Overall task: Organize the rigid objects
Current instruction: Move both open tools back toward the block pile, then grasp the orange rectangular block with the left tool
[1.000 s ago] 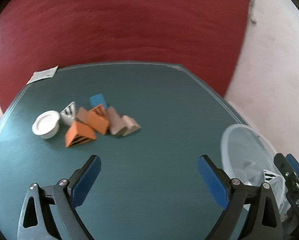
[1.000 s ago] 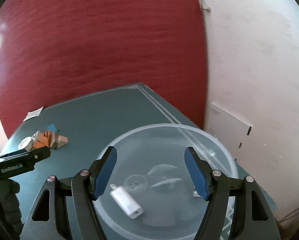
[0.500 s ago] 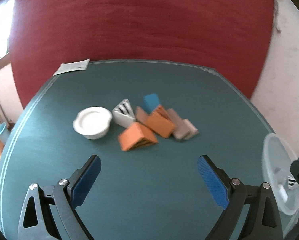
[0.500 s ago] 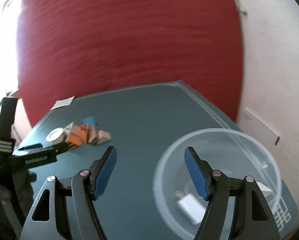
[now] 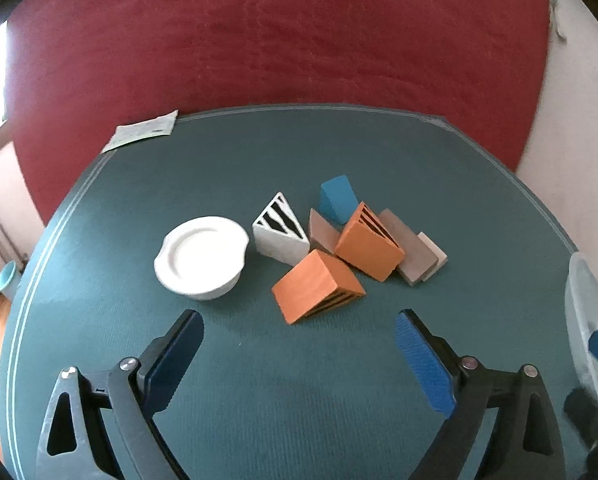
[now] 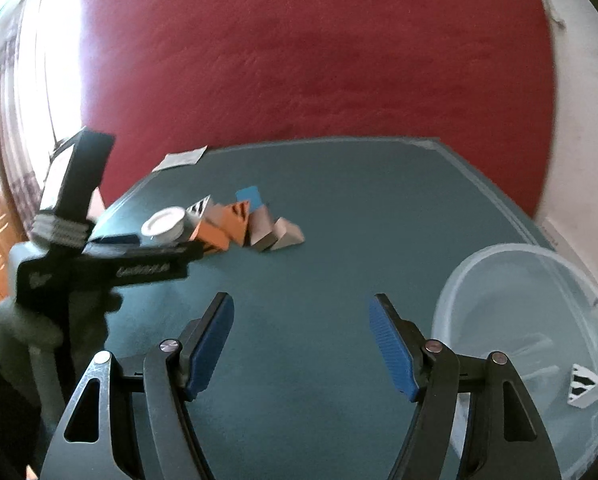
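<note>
left tool (image 5: pixel 297 354) hangs empty, blue pads wide apart, facing the orange wedge (image 5: pixel 317 286); right tool (image 6: pixel 301 346) likewise gapes beside the clear bowl (image 6: pixel 511 280). next: lower, straddle the wedge, clamp.

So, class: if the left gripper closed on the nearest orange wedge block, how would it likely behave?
The nearest orange wedge looks rigid, so it would probably keep its shape. Its slotted, seemingly hollow end suggests it is light. Its sloped faces might let it slip or twist between the fingers of the left gripper unless gripped on parallel sides.
</note>
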